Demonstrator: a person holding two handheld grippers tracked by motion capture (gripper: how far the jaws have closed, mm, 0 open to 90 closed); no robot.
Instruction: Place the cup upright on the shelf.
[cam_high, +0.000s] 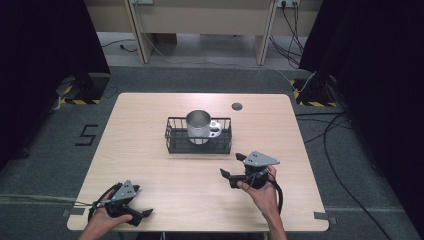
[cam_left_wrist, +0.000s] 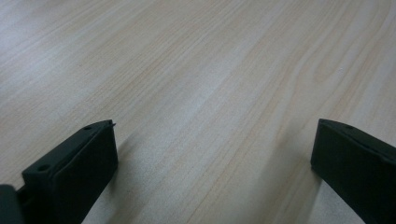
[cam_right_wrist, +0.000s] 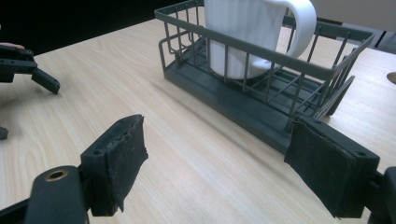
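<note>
Two grippers spread wide, nothing between their jaws.
Left gripper (cam_high: 131, 212) low on table (cam_high: 150, 150); right gripper (cam_high: 233, 165) near basket (cam_high: 176, 141) holding mug (cam_high: 198, 127).

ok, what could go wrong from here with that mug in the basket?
1. The white handled mug stands taller than the dark wire basket; a push near its rim could tip it.
2. The open right tool sits close to the basket's near wall and could snag the wires or shove the basket.
</note>
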